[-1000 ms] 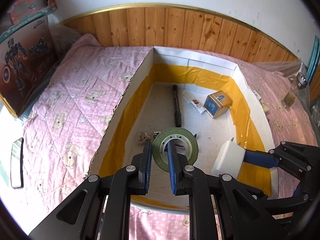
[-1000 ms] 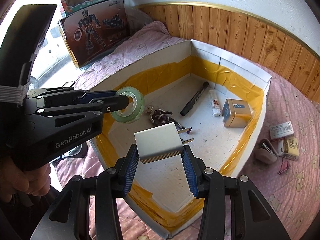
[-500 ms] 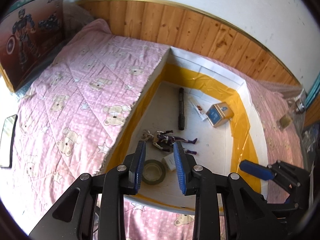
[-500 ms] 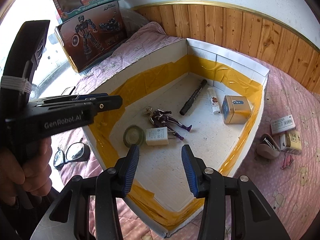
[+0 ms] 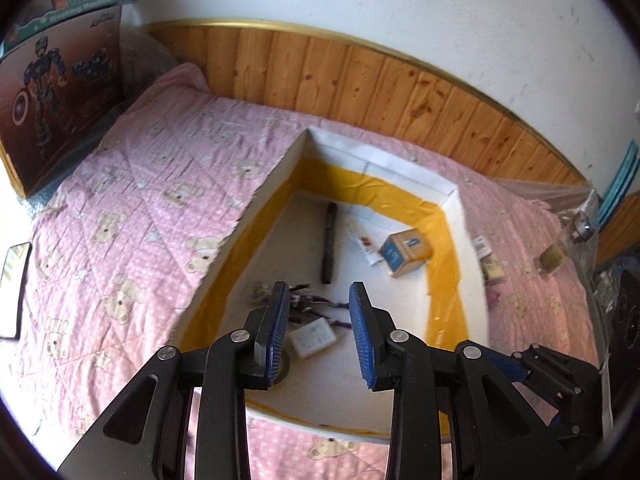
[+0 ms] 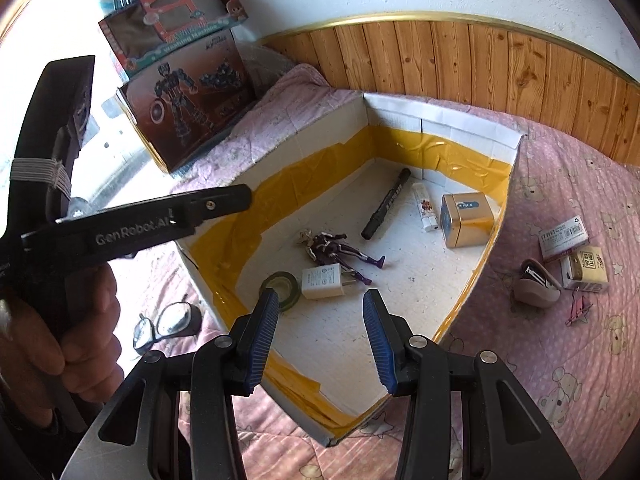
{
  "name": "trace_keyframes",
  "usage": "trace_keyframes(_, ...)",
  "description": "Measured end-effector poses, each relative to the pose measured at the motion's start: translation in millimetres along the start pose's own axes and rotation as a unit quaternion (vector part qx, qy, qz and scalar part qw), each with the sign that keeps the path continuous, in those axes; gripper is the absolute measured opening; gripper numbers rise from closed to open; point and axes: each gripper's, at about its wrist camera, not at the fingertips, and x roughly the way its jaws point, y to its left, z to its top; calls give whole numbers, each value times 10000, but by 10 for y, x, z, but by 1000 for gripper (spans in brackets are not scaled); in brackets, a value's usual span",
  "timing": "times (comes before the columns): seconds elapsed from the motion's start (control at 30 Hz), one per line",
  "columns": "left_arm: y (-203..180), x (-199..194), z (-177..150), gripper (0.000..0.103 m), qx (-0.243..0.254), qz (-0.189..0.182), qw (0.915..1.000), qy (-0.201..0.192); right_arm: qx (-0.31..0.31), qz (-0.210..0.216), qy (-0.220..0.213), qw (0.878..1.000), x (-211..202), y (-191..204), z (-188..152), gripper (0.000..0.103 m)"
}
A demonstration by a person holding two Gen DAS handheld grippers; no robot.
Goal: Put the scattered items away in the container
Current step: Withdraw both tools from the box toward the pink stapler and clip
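A white box with yellow tape inside (image 6: 400, 136) (image 5: 448, 216) lies on the pink bedspread. In it lie a green tape roll (image 6: 285, 285), a white charger (image 6: 323, 281) (image 5: 313, 336), a purple figure (image 6: 340, 249), a black marker (image 6: 386, 203) (image 5: 329, 243), a small tube (image 6: 425, 207) and a gold tin (image 6: 466, 220) (image 5: 405, 251). My left gripper (image 5: 319, 300) hovers over the box's near end, its jaws opening with nothing between them. My right gripper (image 6: 320, 300) is open and empty above the near corner.
On the bedspread to the right of the box lie a small white box (image 6: 564, 237), a yellow box (image 6: 586, 270), a pink pouch (image 6: 536, 286) and a pink clip (image 6: 578, 308). Glasses (image 6: 166, 323) lie at the left. Toy boxes (image 6: 184, 108) lean at the far left.
The left gripper let go of the green tape roll and the right let go of the white charger; both now lie in the box. Both grippers rose and pulled back, and the left jaws widened.
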Motion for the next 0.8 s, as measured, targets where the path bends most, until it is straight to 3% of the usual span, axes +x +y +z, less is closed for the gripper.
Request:
trace_keyframes(0.3, -371, -148, 1, 35, 131, -577, 9977, -327, 391, 22, -618, 9973, -424, -311, 10, 46)
trace_keyframes(0.8, -1029, -43, -106, 38, 455, -1067, 9931, -163, 912, -419, -558, 9934, -579, -1070, -195, 46)
